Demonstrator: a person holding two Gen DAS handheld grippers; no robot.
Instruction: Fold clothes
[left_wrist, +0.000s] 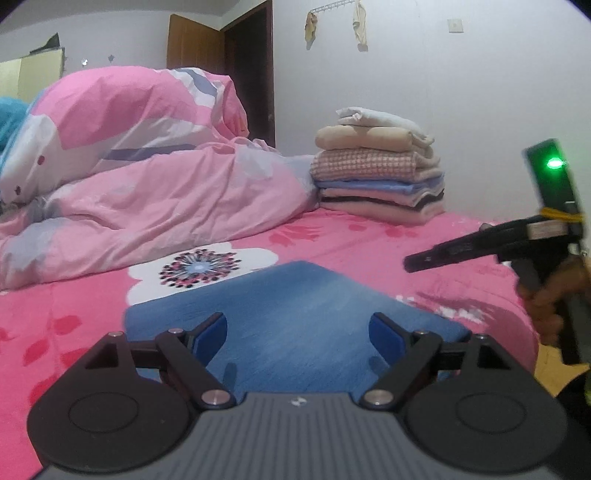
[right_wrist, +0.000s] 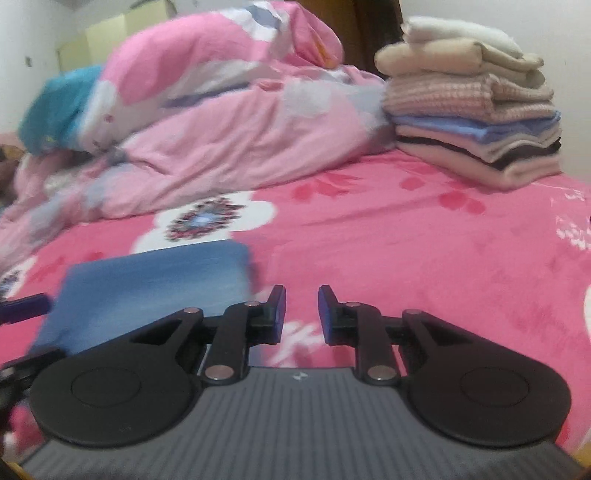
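Observation:
A folded blue denim garment (left_wrist: 295, 314) lies flat on the pink floral bedsheet (left_wrist: 369, 240). My left gripper (left_wrist: 298, 332) hovers just over its near edge, open wide, with nothing between the blue pads. The right gripper (left_wrist: 443, 254), held by a hand (left_wrist: 550, 295), floats above the sheet to the right of the garment. In the right wrist view the right gripper (right_wrist: 302, 314) is open by a narrow gap and holds nothing, and the blue garment (right_wrist: 147, 288) lies to its left. The left gripper's fingertips (right_wrist: 26, 306) show at that garment's left side.
A stack of folded clothes (left_wrist: 380, 173) stands at the far right of the bed against the wall, also seen as the stack (right_wrist: 472, 110). A bunched pink duvet (left_wrist: 147, 184) fills the back left. The bed edge (left_wrist: 532, 332) drops off at the right.

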